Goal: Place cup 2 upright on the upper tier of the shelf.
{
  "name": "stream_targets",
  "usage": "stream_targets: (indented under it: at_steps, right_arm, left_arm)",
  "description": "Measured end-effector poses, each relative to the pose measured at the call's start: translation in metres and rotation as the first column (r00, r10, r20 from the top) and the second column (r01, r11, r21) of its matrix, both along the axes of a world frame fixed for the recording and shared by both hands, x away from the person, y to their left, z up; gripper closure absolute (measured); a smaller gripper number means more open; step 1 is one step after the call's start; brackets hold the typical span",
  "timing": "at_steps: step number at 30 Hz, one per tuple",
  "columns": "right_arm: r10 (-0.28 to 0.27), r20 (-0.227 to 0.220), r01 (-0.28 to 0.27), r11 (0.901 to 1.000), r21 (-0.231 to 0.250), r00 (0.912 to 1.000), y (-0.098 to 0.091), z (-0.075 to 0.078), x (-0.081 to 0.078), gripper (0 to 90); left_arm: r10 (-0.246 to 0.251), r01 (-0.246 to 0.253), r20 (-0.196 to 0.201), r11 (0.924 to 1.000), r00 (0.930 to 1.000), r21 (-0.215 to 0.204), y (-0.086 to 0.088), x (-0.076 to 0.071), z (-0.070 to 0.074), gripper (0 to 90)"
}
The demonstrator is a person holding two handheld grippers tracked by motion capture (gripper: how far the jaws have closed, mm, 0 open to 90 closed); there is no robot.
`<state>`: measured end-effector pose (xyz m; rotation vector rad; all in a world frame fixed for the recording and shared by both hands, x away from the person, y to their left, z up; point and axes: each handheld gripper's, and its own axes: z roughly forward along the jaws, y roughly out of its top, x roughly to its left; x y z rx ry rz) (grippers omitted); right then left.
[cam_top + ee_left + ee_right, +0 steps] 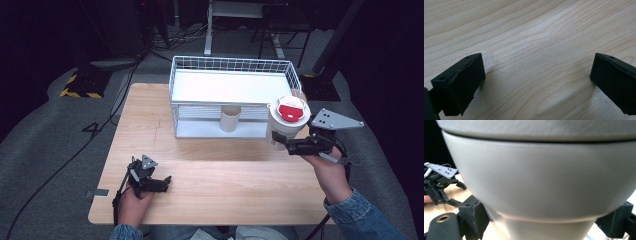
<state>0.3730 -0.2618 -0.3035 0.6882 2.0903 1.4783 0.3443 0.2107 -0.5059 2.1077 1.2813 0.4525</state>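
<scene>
Your right gripper (281, 143) clamps one lidded white cup (286, 122) beside the wire basket's (231, 64) right edge; a second cup (230, 118) sits underneath; left gripper (162, 183) wide open, empty, on bare table (240, 185).

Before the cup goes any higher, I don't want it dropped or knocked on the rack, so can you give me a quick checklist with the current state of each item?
1. Grip: right gripper shut on the white cup, jaws on either side of its body in the right gripper view: ok.
2. Cup upright, red lid on top: ok.
3. Clearance from the wire rack: the cup overlaps its right front corner in the high view; touching or apart: cannot tell.
4. Top shelf of the rack bare: ok.
5. Small beige cup stands on the lower shelf, away from the held cup: ok.
6. Left gripper open, resting low over the table, out of the way: ok.
</scene>
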Motion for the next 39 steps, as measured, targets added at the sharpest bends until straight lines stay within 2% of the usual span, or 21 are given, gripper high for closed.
stream_targets:
  at_steps: [19,39]
  right_arm:
    - [-0.003,0.022,0.003,0.9995,0.031,0.9997,0.026,0.031,0.044,14.1]
    - [-0.026,0.021,0.025,0.9978,0.062,0.9994,0.064,0.043,0.100,14.1]
  left_arm:
    - [0.006,-0.006,0.002,1.0000,1.0000,0.001,0.000,0.000,0.000,0.3]
    - [0.031,-0.031,0.002,0.9995,0.9995,-0.005,-0.002,0.001,0.000,0.3]
